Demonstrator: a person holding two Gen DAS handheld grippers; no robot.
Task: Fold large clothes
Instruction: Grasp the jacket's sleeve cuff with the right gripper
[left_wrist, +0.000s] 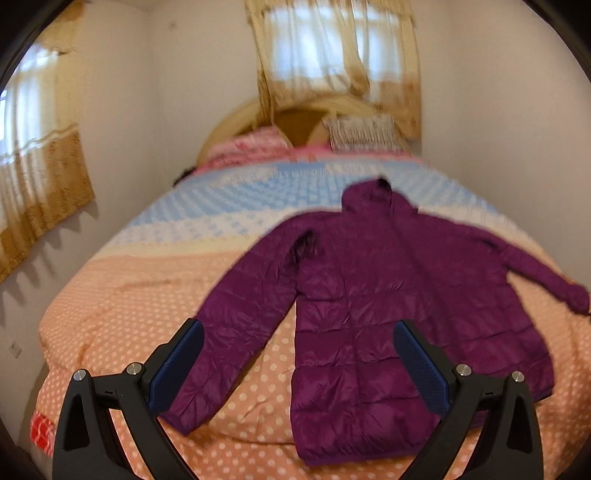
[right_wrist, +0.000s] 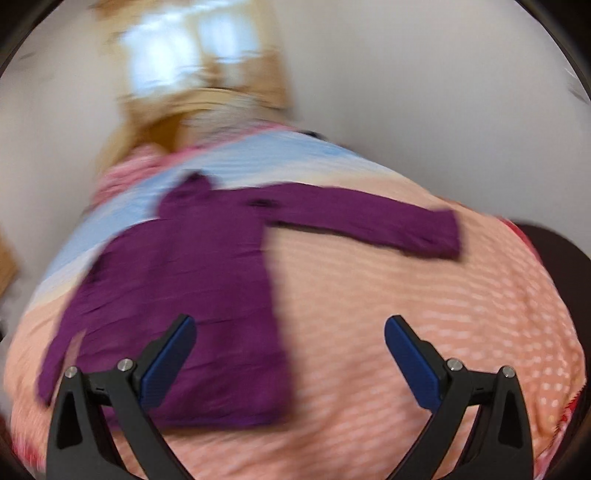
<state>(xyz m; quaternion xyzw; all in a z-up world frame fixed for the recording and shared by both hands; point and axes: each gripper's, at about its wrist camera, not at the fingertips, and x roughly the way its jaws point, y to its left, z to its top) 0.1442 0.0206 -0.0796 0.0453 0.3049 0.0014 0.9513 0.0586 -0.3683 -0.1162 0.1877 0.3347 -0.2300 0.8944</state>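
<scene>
A long purple quilted hooded jacket (left_wrist: 369, 295) lies spread flat on the bed, hood toward the headboard, both sleeves stretched out sideways. My left gripper (left_wrist: 298, 334) hovers open above the hem end, between the left sleeve and the body, holding nothing. The right wrist view is blurred by motion. In it the jacket (right_wrist: 192, 280) lies at the left with its right sleeve (right_wrist: 369, 218) reaching across the bed. There my right gripper (right_wrist: 290, 330) is open above the jacket's lower right edge, with nothing between its blue pads.
The bed (left_wrist: 147, 295) wears an orange dotted cover turning blue checked farther back. Pillows (left_wrist: 362, 134) lean on a wooden headboard. Curtained windows (left_wrist: 332, 48) sit behind and on the left wall (left_wrist: 40, 155). White walls close in on both sides.
</scene>
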